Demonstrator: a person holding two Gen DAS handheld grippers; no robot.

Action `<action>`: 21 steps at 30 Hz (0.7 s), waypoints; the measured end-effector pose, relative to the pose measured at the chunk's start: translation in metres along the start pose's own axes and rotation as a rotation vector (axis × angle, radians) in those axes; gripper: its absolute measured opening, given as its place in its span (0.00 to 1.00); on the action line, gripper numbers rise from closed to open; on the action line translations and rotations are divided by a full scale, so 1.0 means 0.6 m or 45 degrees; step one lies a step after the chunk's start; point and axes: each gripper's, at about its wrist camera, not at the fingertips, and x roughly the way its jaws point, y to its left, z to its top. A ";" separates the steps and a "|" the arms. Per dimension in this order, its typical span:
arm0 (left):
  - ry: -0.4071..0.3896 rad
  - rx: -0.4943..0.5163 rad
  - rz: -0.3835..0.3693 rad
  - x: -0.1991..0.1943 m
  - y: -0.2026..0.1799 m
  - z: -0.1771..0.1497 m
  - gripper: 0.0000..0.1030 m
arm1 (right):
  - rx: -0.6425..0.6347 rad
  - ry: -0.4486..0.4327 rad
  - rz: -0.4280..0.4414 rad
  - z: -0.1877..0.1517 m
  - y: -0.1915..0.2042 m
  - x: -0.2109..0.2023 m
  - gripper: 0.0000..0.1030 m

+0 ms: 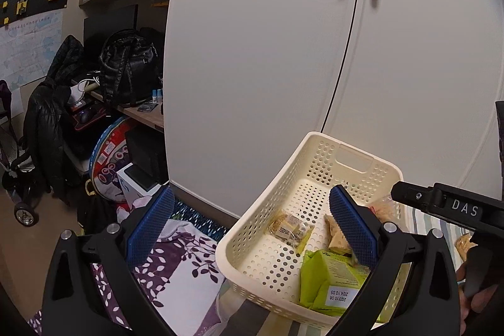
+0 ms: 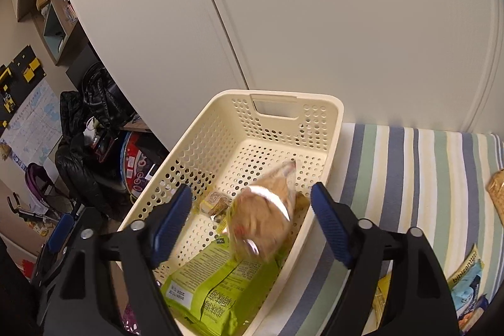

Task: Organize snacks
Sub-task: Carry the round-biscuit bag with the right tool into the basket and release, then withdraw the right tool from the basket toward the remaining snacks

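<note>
Both grippers' fingers spread; blurred orange snack bag (image 2: 264, 216) inside cream basket (image 2: 327, 147)

The right gripper's (image 1: 447, 203) arm reads "DAS". The green bag's (image 1: 330, 276) white sticker reads "2024.10.05". A blue packet (image 2: 466, 282) reads "bibigo".

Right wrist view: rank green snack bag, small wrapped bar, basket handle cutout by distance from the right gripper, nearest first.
From the right gripper:
1. Green snack bag, basket's near end, just below the fingers.
2. Small wrapped bar, mid-basket, left of centre.
3. Handle cutout, in the far end wall of the basket.
</note>
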 end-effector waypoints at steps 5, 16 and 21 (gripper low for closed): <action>0.000 0.012 -0.011 -0.001 -0.005 0.000 0.97 | -0.018 -0.009 -0.012 -0.006 0.000 -0.008 0.75; 0.015 0.000 -0.036 0.001 -0.004 -0.001 0.97 | -0.138 -0.040 -0.174 -0.020 0.004 -0.024 0.75; 0.018 0.009 -0.046 0.000 -0.005 -0.001 0.97 | -0.155 -0.028 -0.204 -0.027 0.003 -0.023 0.75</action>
